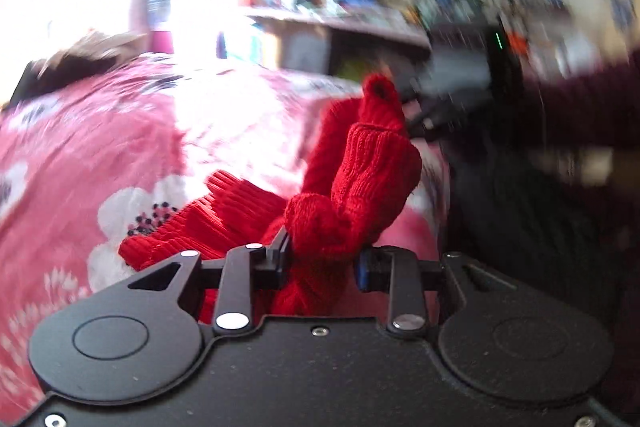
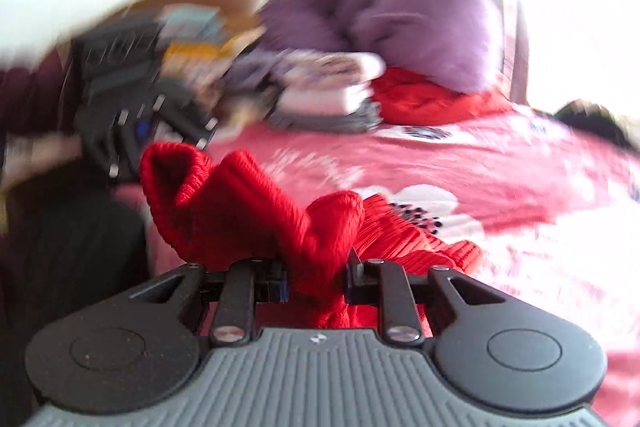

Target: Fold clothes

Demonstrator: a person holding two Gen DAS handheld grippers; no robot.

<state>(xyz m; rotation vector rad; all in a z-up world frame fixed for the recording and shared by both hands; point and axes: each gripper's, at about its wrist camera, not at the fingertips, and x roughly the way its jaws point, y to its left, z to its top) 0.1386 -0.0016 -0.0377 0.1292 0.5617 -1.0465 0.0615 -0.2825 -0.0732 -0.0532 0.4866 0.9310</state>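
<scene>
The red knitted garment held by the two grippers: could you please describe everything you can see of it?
The red knitted garment looks like ribbed wool or acrylic, bright red, bunched and crumpled rather than flat. Tube-like parts with open, cuff-like ends stick upward. The left gripper and the right gripper each pinch a thick wad of it between their fingers. Its lower, finer-ribbed part spreads onto the pink floral bedspread. Motion blur hides finer detail.

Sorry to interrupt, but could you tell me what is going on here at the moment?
A person is folding clothes on a bed with a pink flowered cover. The left gripper and the right gripper are each shut on part of a red knitted sweater, holding it above the cover. A pile of other clothes sits further back.
</scene>
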